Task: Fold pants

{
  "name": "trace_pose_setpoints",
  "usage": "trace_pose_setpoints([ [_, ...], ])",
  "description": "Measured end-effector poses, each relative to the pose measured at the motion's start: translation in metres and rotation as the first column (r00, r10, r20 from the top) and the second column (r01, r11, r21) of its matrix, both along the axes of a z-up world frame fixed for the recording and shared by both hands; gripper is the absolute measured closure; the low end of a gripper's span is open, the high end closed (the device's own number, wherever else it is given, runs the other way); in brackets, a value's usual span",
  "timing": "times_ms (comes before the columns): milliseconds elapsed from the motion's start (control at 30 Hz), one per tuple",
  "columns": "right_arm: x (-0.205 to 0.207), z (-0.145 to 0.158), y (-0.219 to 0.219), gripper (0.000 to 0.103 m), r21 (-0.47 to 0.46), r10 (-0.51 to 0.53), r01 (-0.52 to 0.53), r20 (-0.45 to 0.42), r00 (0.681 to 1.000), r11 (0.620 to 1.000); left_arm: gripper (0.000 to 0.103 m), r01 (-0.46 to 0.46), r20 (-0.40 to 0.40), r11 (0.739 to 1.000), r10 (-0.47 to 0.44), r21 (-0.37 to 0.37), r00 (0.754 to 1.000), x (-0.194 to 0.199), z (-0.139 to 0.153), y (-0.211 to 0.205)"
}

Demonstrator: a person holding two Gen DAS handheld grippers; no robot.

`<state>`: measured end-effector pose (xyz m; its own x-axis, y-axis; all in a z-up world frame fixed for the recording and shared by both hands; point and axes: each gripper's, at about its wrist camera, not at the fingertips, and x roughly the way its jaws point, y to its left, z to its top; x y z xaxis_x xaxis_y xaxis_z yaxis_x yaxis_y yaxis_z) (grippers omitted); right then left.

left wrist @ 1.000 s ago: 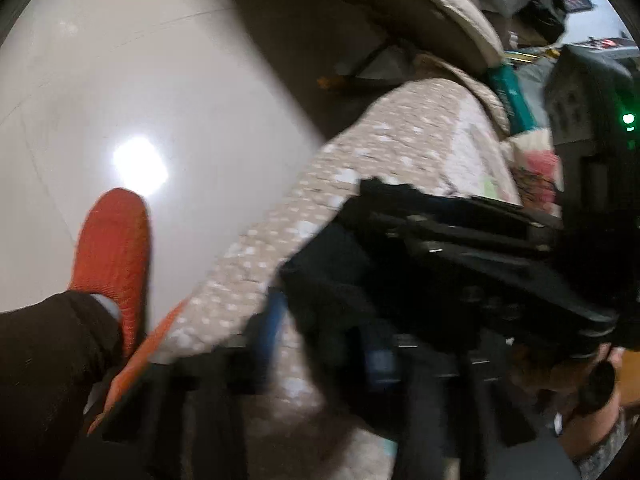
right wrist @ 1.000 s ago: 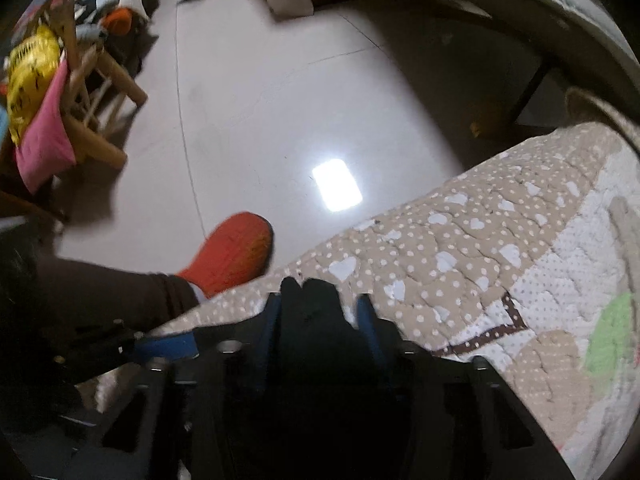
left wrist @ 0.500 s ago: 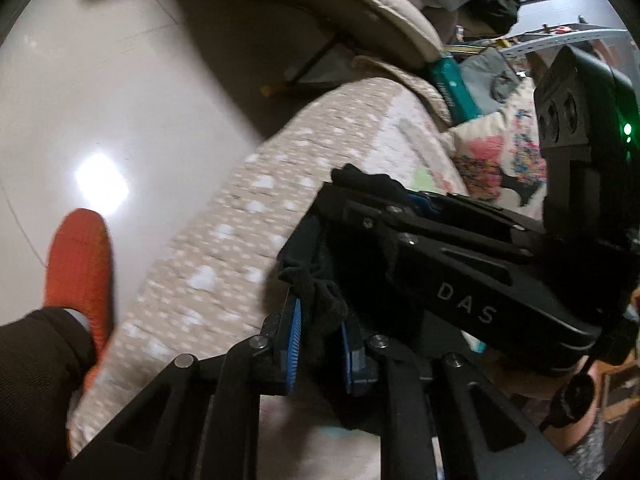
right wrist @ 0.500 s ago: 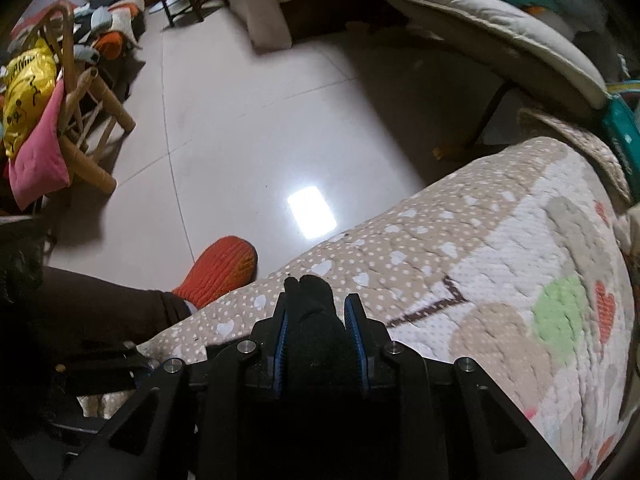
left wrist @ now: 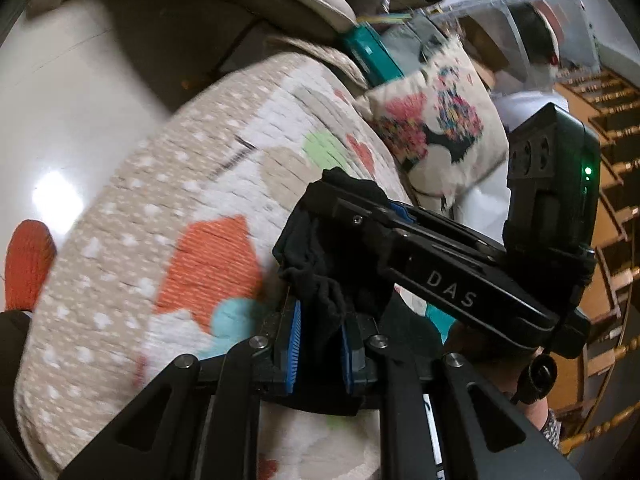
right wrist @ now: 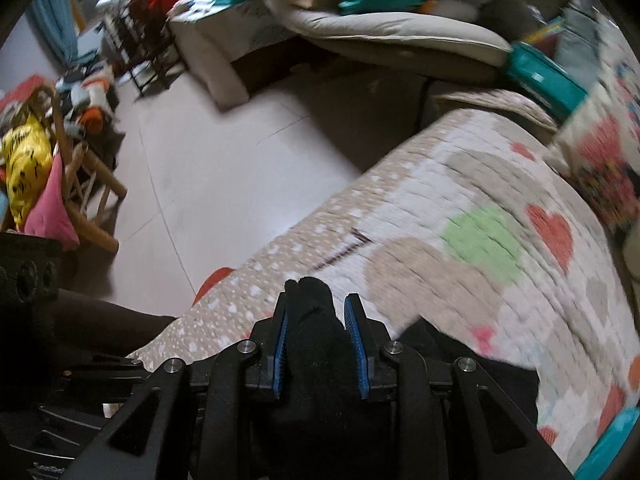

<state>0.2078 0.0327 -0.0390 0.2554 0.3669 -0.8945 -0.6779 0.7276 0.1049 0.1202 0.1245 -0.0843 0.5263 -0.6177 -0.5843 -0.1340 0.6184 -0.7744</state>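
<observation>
The black pants [left wrist: 320, 280] are bunched between both grippers above a quilted bed cover [left wrist: 160, 240]. My left gripper [left wrist: 319, 344] is shut on a fold of the black cloth between its blue pads. My right gripper [right wrist: 319, 344] is shut on another fold of the pants [right wrist: 312, 320], which stick up past its fingertips. In the left wrist view the right gripper's body [left wrist: 440, 272] lies close above and to the right, touching the same cloth. More black cloth [right wrist: 480, 364] trails on the cover [right wrist: 460, 240] at the lower right.
A floral pillow [left wrist: 436, 128] lies at the head of the bed. A tiled floor [right wrist: 224, 168] runs along the bed's left side. A wooden chair [right wrist: 80, 184] heaped with clothes stands at far left. My orange slipper [left wrist: 26, 264] is by the bed edge.
Both grippers have swung with the pants from the bed's edge over the floor toward the middle of the bed. The pillow has come into view. Both stay shut on the cloth.
</observation>
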Motion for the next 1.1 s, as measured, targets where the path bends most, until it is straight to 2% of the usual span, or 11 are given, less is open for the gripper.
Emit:
trace_pose_setpoints([
  [200,-0.005,-0.001,-0.071,0.074,0.063,-0.126,0.126,-0.015,0.992,0.99,0.087,0.102,-0.004,0.991,-0.102,0.081,0.995,0.008,0.005,-0.06],
  [367,-0.012,-0.02,-0.134,0.072,0.13,-0.26,0.265,-0.054,0.964,0.956,0.087,0.192,-0.043,0.965,-0.187,0.179,0.981,0.011,-0.005,-0.107],
  [533,-0.028,-0.043,-0.188,0.064,0.13,-0.395,0.398,-0.05,0.917,0.908,0.08,0.271,-0.074,0.932,-0.26,0.242,0.963,0.004,-0.011,-0.133],
  [600,-0.034,-0.046,-0.209,0.054,0.127,-0.438,0.44,-0.05,0.898,0.889,0.067,0.287,-0.082,0.925,-0.275,0.251,0.958,-0.004,-0.008,-0.137],
  [633,-0.036,-0.045,-0.218,0.045,0.134,-0.458,0.461,-0.051,0.887,0.877,0.065,0.292,-0.083,0.922,-0.28,0.254,0.957,-0.006,-0.006,-0.139],
  [667,-0.038,-0.043,-0.228,0.042,0.142,-0.48,0.482,-0.048,0.876,0.865,0.062,0.3,-0.081,0.918,-0.289,0.259,0.954,-0.01,-0.003,-0.14],
  [800,-0.046,-0.024,-0.265,0.041,0.155,-0.613,0.605,0.003,0.79,0.781,0.059,0.328,-0.064,0.898,-0.324,0.292,0.944,-0.031,0.01,-0.136],
  [867,-0.052,-0.012,-0.272,0.041,0.187,-0.635,0.62,0.033,0.771,0.762,0.058,0.312,-0.063,0.902,-0.308,0.297,0.949,-0.038,0.012,-0.128],
  [967,-0.062,0.008,-0.262,0.041,0.286,-0.621,0.589,0.028,0.784,0.756,0.058,0.263,-0.085,0.913,-0.249,0.313,0.965,-0.041,0.009,-0.111],
  [1033,-0.067,0.014,-0.244,0.041,0.364,-0.577,0.541,-0.012,0.817,0.758,0.058,0.231,-0.105,0.914,-0.208,0.334,0.973,-0.04,0.005,-0.102],
  [1100,-0.072,0.012,-0.225,0.041,0.477,-0.49,0.481,-0.115,0.864,0.736,0.058,0.201,-0.104,0.917,-0.175,0.346,0.979,-0.042,0.005,-0.092],
])
